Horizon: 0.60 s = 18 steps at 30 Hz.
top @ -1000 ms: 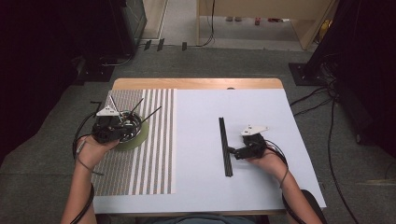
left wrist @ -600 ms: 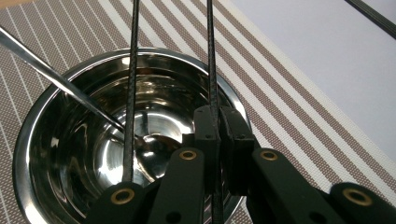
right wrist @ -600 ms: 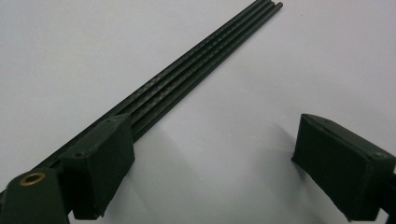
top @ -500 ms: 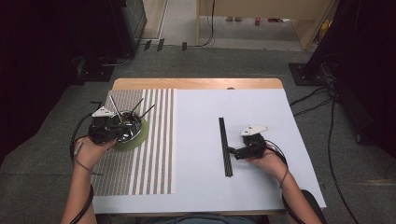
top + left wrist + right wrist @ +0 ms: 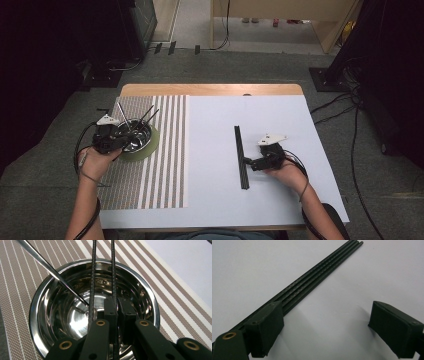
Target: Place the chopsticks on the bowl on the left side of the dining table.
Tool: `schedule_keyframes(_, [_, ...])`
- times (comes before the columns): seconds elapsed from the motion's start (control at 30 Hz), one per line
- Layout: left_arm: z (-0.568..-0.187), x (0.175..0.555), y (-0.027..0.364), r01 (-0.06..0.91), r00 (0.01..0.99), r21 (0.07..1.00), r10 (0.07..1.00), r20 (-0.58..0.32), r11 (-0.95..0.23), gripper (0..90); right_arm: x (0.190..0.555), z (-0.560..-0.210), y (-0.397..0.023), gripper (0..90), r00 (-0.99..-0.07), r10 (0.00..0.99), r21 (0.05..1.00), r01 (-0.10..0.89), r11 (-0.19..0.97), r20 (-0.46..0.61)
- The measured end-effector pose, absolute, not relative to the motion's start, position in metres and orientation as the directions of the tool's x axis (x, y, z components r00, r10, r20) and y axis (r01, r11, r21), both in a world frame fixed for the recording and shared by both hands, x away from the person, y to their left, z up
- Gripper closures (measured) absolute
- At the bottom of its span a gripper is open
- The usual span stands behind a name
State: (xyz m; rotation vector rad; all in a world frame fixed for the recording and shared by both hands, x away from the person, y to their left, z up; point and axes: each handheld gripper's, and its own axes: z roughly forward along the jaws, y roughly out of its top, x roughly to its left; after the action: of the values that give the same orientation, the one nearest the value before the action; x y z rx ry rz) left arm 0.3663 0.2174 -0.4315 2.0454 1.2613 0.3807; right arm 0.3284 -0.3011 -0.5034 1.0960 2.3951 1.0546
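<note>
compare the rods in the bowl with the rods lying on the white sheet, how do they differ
The rods in the bowl stand slanted, lower ends inside the steel bowl, fanned apart; the rods on the sheet lie flat, bunched side by side. The left gripper is shut on one bowl rod; the right gripper is open beside the flat bundle, gripping none. Both sets are thin, dark and straight.

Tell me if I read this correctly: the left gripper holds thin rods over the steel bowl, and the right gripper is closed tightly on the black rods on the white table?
Not quite. The right gripper is open: in the right gripper view its jaws stand wide apart, and the black rods lie beside one jaw, not clamped. The rest holds: the left gripper grips thin rods over the steel bowl.
</note>
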Motion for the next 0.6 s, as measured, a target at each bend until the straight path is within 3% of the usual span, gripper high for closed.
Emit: schedule_keyframes(0.6, [-0.4308, 0.3686, 0.2185, 0.661, 0.463, 0.698, 0.882, -0.088, -0.277, 84.0, 0.3283, -0.5033, -0.3011, 11.8, -0.662, 0.749, 0.728, 0.526, 0.439, 0.027])
